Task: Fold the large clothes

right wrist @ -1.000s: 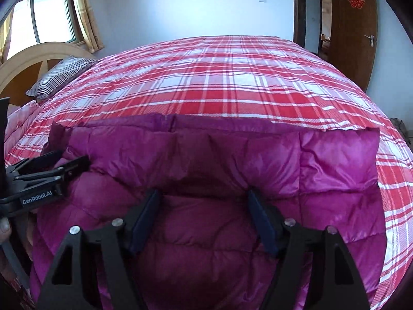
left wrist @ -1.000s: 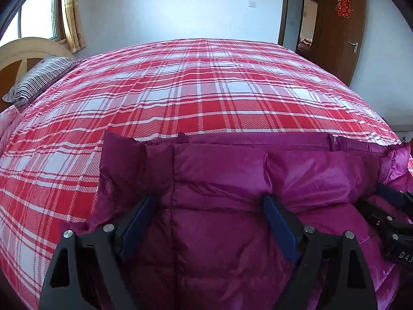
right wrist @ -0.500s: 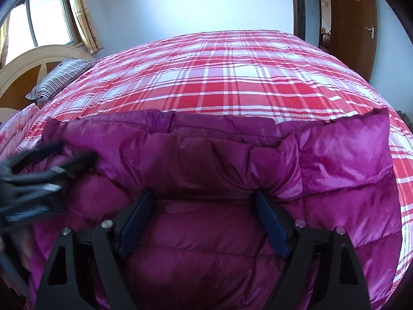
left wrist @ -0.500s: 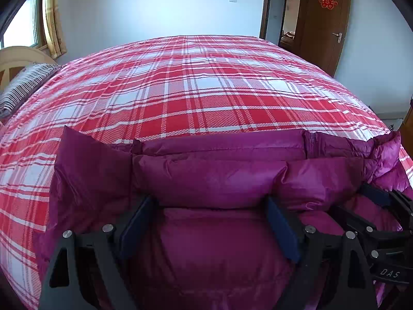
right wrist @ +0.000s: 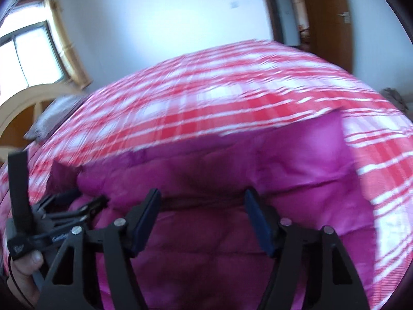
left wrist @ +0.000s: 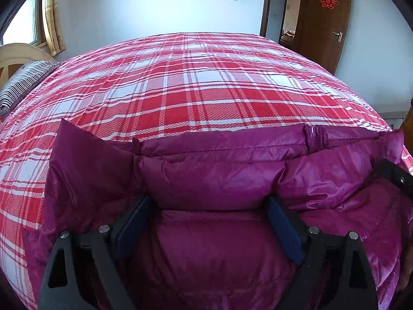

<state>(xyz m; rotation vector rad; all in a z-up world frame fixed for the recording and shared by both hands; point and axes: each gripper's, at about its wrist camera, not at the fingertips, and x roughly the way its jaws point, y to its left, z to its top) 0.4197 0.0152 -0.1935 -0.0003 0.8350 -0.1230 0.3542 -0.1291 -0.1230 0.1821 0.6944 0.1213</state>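
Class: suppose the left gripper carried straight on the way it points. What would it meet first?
Most likely the puffed fold of the purple down jacket bulging just ahead of the left gripper, whose jaws are opening around it. Depth is uncertain.

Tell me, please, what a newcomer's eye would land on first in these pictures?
First, the shiny magenta quilted down jacket, folded at the bed's near edge. Behind it the red-and-white plaid bedspread fills the room. Then the black left gripper, its jaws opening astride a puffy panel.
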